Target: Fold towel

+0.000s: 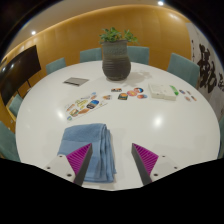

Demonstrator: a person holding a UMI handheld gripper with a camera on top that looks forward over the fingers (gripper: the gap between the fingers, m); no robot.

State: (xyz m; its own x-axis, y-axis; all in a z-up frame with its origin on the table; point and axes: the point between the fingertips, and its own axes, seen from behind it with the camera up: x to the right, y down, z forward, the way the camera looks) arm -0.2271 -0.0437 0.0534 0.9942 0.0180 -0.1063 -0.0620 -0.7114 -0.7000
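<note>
Now gripper (113,160) open above table (170,125), blue towel (92,145) beside left finger

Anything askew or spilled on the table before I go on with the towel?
Nothing spilled. The blue towel lies flat but slightly skewed by the open gripper, partly behind one finger. The potted plant stands upright; the cards lie loosely scattered.

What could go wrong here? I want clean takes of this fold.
1. The towel lies mostly by the left finger, not centred between the open tongs, so closing now might catch only its right edge.
2. It looks already layered, so a pinch may lift just the top layer.
3. Cards lie just beyond it; dragging the towel forward could push them.
</note>
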